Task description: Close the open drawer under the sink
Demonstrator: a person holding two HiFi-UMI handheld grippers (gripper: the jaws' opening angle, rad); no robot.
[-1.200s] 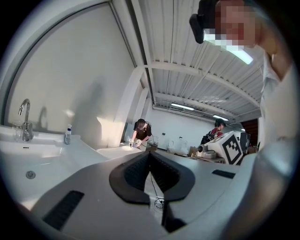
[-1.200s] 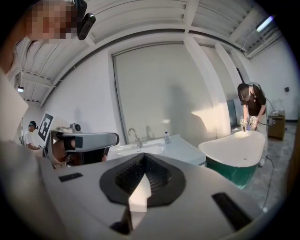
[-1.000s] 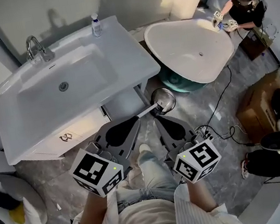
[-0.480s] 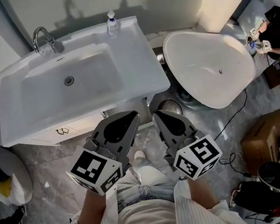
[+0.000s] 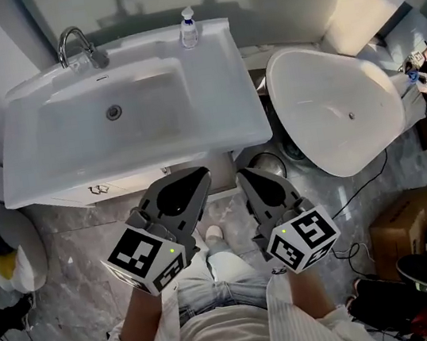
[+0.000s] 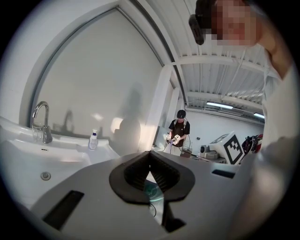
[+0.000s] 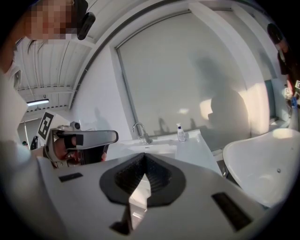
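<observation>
Now my left tongs [image 5: 197,178] and right tongs [image 5: 245,177] are both closed on nothing, side by side near the sink [image 5: 217,117]. The drawer [image 5: 96,191] peeks out under its near-left edge.

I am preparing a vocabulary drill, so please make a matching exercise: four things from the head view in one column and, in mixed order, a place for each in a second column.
Things
1. faucet
2. bottle
3. tub
4. box

Places
A. on the floor, lower right of the view
B. back left of the sink
C. right of the sink
D. back right corner of the sink

Pairs: 1-B, 2-D, 3-C, 4-A
</observation>
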